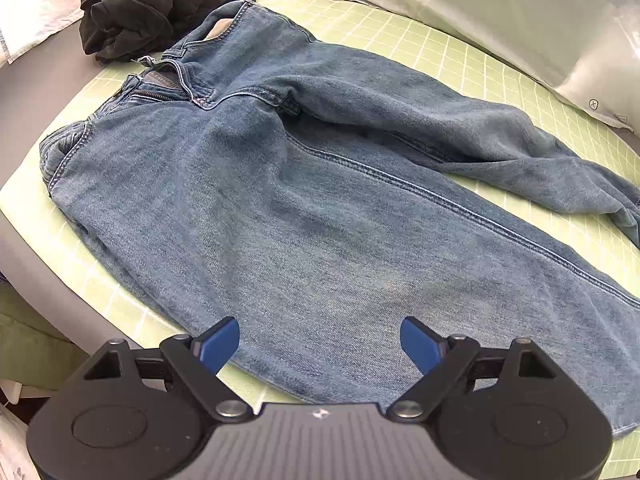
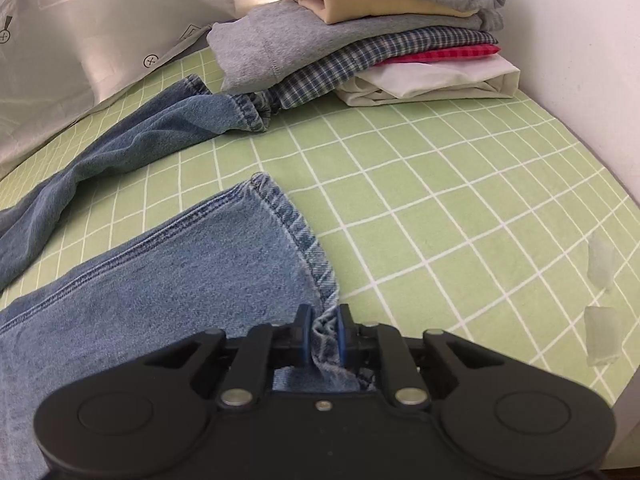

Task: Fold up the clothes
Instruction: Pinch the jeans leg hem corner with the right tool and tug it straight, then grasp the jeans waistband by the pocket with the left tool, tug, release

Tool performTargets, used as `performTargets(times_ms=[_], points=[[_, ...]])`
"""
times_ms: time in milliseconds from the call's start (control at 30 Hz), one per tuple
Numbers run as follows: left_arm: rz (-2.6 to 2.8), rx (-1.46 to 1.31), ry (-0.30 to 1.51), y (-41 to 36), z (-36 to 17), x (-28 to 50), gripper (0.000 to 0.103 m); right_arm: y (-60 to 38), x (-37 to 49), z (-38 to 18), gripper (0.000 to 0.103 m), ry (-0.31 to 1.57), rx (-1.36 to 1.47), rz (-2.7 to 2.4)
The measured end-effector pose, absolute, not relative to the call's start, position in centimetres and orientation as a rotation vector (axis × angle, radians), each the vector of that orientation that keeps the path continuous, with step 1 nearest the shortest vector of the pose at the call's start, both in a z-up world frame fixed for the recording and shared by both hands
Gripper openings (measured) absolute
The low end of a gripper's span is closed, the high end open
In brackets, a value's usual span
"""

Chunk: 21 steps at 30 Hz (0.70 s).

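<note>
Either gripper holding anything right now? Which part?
Right gripper is shut on the jeans, pinching the hem corner of the near leg. Left gripper is open above the jeans, holding nothing.

This looks like a room in a home, set up for laundry. A green checked sheet (image 2: 440, 184) covers the surface, a stack of folded clothes (image 2: 360, 40) lies at its far end, and a pillow (image 1: 500, 20) rests beside it.

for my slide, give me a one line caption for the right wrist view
Right tool pinches the near leg hem of the jeans on the green grid mat.
</note>
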<state>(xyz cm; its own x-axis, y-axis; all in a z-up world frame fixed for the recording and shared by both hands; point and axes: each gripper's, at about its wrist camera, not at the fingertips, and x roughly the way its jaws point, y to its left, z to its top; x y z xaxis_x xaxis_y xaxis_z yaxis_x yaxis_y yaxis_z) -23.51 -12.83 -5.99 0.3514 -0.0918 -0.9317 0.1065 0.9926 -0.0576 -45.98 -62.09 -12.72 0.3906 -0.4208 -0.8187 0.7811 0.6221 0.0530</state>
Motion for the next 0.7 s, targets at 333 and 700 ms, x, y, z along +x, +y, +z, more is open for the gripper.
performTargets(times_ms=[333, 700], points=[[-0.106, -0.004, 1.198, -9.3, -5.5, -22.0, 0.088, -63.0, -46.7, -12.5, 0.018, 0.966, 0.395, -0.96], [-0.067, -0.017, 1.197, -2.7, -5.7, -14.1, 0.088, -56.6, -40.2, -10.5, 0.089, 0.89, 0.38, -1.082]])
